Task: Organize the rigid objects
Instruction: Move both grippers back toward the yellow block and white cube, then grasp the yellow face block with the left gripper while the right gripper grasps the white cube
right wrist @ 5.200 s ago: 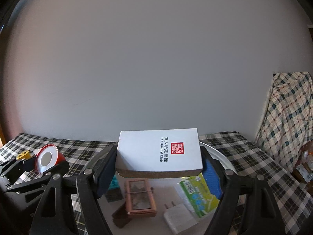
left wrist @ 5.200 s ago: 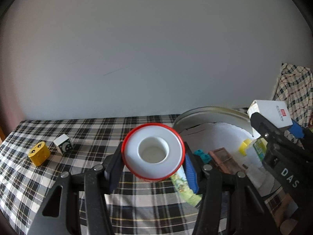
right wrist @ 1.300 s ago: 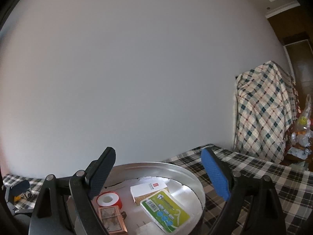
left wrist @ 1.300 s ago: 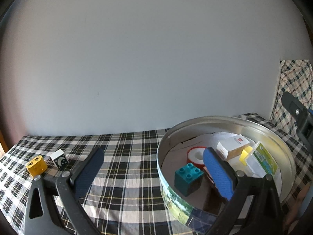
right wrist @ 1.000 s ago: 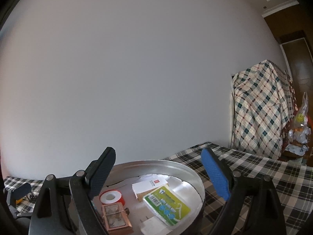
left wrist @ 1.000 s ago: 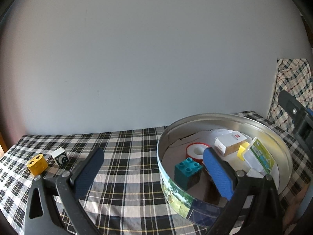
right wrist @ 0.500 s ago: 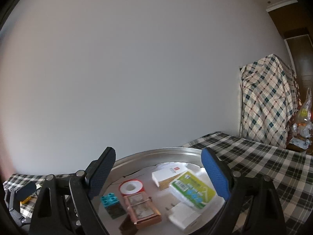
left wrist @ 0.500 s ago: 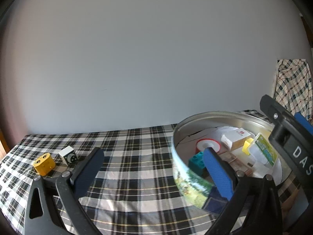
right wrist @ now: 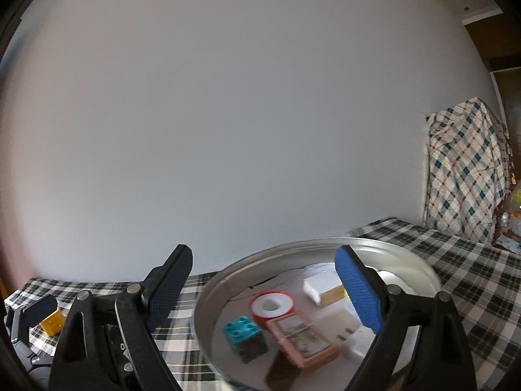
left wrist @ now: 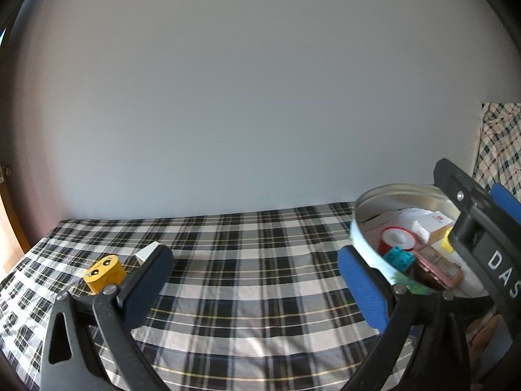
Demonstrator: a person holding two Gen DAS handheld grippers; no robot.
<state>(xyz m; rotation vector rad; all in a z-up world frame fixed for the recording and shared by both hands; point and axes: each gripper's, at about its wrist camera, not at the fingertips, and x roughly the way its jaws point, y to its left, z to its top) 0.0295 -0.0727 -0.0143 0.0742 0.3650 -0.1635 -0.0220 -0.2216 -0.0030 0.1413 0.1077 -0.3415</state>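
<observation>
1. Where things stand: both tools are empty. The left hand-held gripper (left wrist: 254, 280) has its jaws spread wide with only checked cloth between them, and the right hand-held gripper (right wrist: 260, 290) is just as wide open, hanging over the round metal tin (right wrist: 325, 247) with nothing pinched.

2. The tin already holds the red-rimmed tape roll (right wrist: 272, 306), a teal brick (right wrist: 242, 329), a pinkish framed box (right wrist: 302, 339) and a white carton (right wrist: 320, 288). What looks left to tidy sits out on the worktop (left wrist: 244, 244): the yellow block (left wrist: 104, 272) and a small white cube (left wrist: 148, 251) just beside it, both near the left jaw's tip.

3. So my guess is the step in hand is the left side going for the yellow block. It sits outside the left finger right now, not between the two, so I'd swing further left until it's centred in the gap before dropping in.

4. Squeeze the flat sides, not the rounded corners, so it doesn't squirt out.

5. Watch the white cube, since a wide-open jaw could easily nudge it or trap both at once.

6. Keep the right one parked clear of the tin's rim so the carry-over has room.
</observation>
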